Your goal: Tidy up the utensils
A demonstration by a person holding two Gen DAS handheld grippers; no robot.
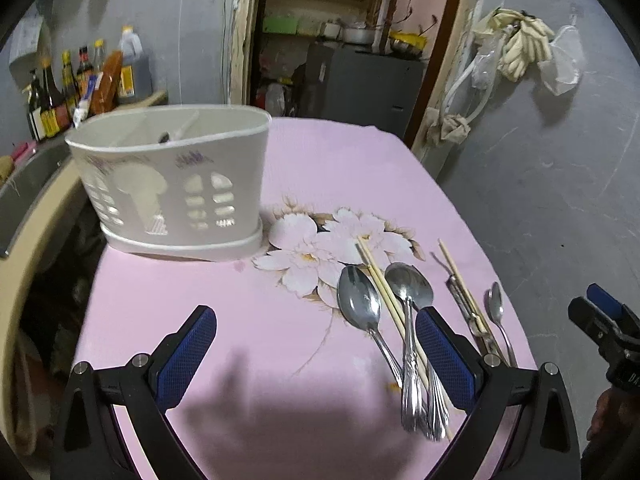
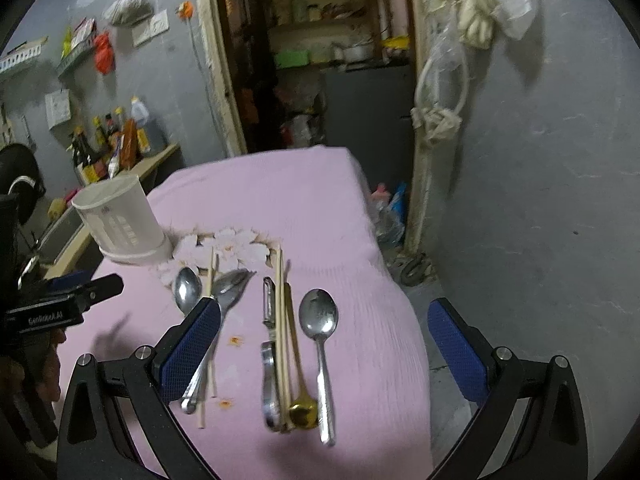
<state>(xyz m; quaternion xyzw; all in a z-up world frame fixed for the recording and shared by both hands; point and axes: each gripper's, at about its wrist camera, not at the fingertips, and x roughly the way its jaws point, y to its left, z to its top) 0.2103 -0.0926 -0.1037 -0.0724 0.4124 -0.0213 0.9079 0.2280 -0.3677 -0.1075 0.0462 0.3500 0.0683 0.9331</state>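
Note:
A white slotted utensil holder (image 1: 172,184) stands at the table's far left; it also shows in the right wrist view (image 2: 124,220). Two large steel spoons (image 1: 358,300) and a pair of chopsticks (image 1: 384,292) lie right of centre. Further right lie a peeler (image 2: 269,308), more chopsticks (image 2: 284,332), a gold spoon (image 2: 302,410) and a steel spoon (image 2: 320,316). My left gripper (image 1: 316,356) is open and empty above the cloth, its right finger over the spoon handles. My right gripper (image 2: 324,356) is open and empty above the peeler group.
The table wears a pink flowered cloth (image 1: 320,168). Sauce bottles (image 1: 76,84) stand on a counter at the left. A doorway with shelves (image 1: 336,32) is behind the table. Grey concrete floor (image 1: 560,184) lies to the right, beyond the table edge.

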